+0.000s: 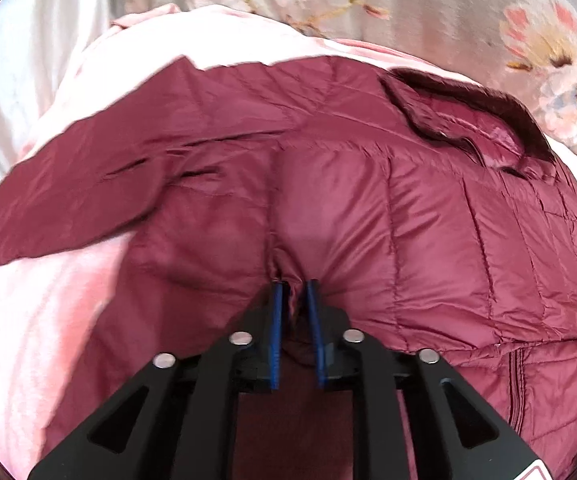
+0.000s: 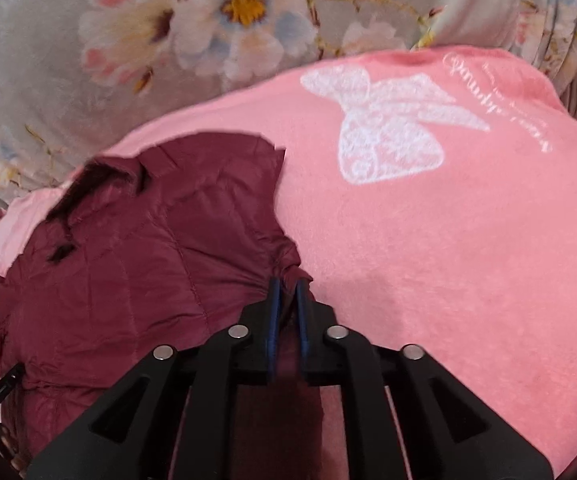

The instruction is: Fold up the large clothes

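Left wrist view: my left gripper (image 1: pixel 294 282) pinches the maroon puffer jacket (image 1: pixel 408 208), spread on the pink blanket (image 2: pixel 448 260); my right gripper (image 2: pixel 286 280) pinches its right edge. Both jaws narrow on fabric. Next, I judge: lift together, fold far.

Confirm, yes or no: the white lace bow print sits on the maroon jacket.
No: in the right wrist view the white bow print is on the pink blanket, beside the maroon jacket.

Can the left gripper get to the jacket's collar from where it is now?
Probably yes, but not right away: the left gripper is shut on a pinch of the jacket. The collar lies uncovered beyond it, with nothing between them.
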